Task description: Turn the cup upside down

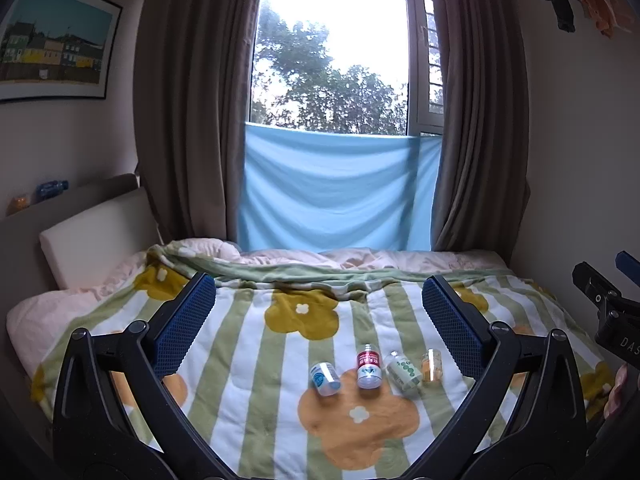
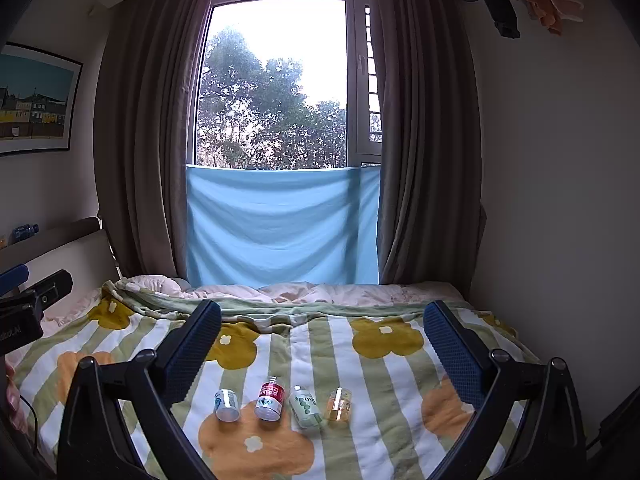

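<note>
On the bed blanket (image 1: 256, 360), four small cups lie in a row; both claws (left claw (image 1: 319, 320), right claw (image 2: 322, 350)) gape, empty. Right claw should straddle the orange-tinted cup (image 2: 339, 404), pinch mid-body, roll wrist over.

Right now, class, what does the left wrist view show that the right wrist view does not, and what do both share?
Only left: the right gripper's body at the right edge and an orange object on the headboard. Only right: the left gripper's body at the left edge. Both: four small cups in a row on the striped blanket, each view's own fingers spread apart, the window and blue cloth.
</note>
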`<state>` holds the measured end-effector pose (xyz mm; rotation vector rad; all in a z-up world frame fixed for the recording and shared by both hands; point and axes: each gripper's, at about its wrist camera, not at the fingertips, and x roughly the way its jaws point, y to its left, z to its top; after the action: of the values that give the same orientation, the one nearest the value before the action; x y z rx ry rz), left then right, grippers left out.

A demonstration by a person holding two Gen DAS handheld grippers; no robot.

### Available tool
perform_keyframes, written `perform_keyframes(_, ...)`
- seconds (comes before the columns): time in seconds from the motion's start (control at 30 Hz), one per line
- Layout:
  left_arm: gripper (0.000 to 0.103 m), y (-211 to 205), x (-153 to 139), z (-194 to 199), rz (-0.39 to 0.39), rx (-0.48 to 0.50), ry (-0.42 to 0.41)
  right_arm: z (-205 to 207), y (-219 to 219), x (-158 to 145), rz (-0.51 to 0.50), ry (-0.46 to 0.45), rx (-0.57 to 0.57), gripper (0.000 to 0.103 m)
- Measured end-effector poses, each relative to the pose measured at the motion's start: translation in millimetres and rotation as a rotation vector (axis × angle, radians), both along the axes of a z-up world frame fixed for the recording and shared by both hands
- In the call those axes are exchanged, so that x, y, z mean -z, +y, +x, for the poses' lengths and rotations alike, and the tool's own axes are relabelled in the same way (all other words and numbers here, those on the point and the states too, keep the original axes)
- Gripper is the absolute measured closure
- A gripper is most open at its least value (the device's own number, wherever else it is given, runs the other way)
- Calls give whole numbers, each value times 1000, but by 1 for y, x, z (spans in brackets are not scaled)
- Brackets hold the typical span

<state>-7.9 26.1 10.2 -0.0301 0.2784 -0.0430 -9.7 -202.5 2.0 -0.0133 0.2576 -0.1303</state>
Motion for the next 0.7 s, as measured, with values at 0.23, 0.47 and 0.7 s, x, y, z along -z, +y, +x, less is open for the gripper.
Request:
perform_keyframes(0.23, 0, 1, -4, -1, 21, 0, -7, 5, 3, -4, 7, -3, 4, 2)
perform_keyframes(0.47, 0, 2, -3, -1, 27, -1, 2, 6, 5, -4, 7, -3, 3, 2)
perform_keyframes(0.7, 0, 3, -3, 1, 31, -9, 9, 6, 8, -3, 6, -1, 5, 2)
